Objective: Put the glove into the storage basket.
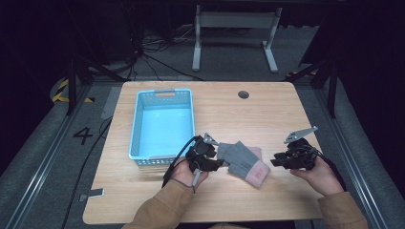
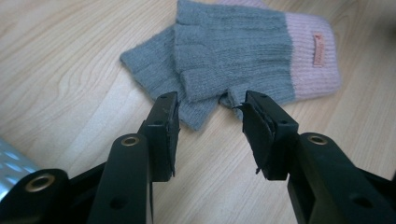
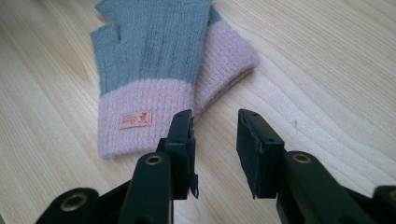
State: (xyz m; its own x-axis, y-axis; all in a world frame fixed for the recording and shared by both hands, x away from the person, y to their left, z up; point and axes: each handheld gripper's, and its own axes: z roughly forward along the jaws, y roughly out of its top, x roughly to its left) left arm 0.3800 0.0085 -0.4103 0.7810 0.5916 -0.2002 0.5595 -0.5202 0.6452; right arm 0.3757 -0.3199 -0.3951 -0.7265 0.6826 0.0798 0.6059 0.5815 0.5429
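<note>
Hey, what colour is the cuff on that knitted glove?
Pale pink, on a grey fingerless glove; the cuff carries a small orange tag. The right gripper view shows it best.

Lower glove (image 3: 224, 56) of the stacked pair: mostly covered by the upper glove (image 3: 149, 60); a strip of pink cuff and a sliver of grey show past its edge in the right gripper view. Upper glove's finger end cut off by the top edge there. Orange label (image 3: 135, 120) on the cuff: print too small to read. High view: left gripper (image 1: 220, 164) overlaps the gloves' near edge; contact cannot be judged. Blue basket (image 2: 11, 165): blurred corner at the left gripper view's edge.
</note>
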